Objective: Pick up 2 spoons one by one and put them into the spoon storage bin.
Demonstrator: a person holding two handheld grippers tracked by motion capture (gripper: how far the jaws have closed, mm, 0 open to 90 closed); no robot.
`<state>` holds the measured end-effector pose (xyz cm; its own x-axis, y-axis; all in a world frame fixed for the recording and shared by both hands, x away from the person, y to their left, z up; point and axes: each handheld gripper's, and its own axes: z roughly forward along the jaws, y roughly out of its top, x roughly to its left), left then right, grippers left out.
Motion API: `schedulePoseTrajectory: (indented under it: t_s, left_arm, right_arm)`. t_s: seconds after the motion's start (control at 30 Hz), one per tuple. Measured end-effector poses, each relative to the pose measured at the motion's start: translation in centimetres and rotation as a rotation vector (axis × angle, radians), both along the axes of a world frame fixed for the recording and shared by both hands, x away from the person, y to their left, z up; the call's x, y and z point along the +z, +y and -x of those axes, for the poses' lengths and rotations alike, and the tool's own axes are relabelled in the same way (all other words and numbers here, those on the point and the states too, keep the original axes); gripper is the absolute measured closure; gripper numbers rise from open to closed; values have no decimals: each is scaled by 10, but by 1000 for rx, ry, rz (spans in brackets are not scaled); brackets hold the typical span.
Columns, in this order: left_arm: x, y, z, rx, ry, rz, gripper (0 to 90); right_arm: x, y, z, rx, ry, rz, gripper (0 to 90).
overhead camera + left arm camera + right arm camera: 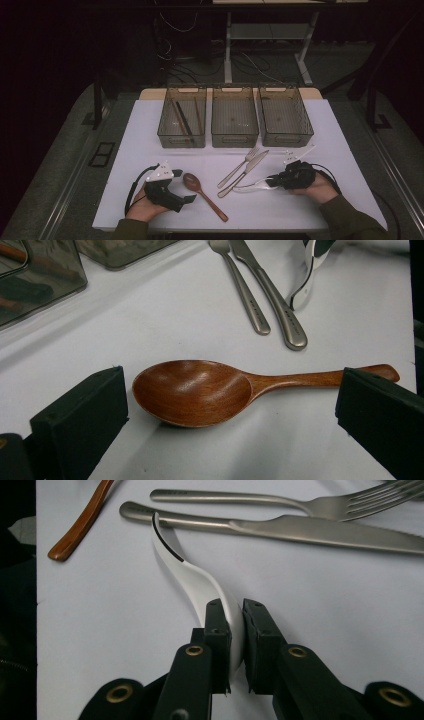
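One white spoon (200, 587) between right tongs (236, 630)

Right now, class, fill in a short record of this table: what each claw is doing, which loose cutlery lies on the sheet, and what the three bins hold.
right claw: shut on the white plastic spoon
left claw: open, jaws either side of the brown wooden spoon, not touching it
loose cutlery: steel fork and steel table knife, side by side
surface: white sheet
left clear bin: long dark and brown sticks
middle clear bin: nothing visible inside
right clear bin: nothing visible inside
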<state>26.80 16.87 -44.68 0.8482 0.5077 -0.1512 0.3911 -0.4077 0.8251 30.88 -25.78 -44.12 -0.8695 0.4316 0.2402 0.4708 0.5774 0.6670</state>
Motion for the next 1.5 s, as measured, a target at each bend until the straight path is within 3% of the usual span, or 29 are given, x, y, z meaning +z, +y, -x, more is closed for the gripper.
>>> schedulePoseTrajectory:
  t_s: [0.1, 1.07, 1.5]
  left_arm:
    - [1, 0, 0, 2, -1, 14, 0]
    - [2, -6, 1, -17, 5, 7, 0]
    - [2, -6, 1, -15, 5, 9, 0]
  right_arm:
    - [3, -2, -1, -22, -7, -13, 818]
    - [36, -6, -14, -158, -148, -142, 818]
    - [51, -3, -29, -210, -191, -138, 818]
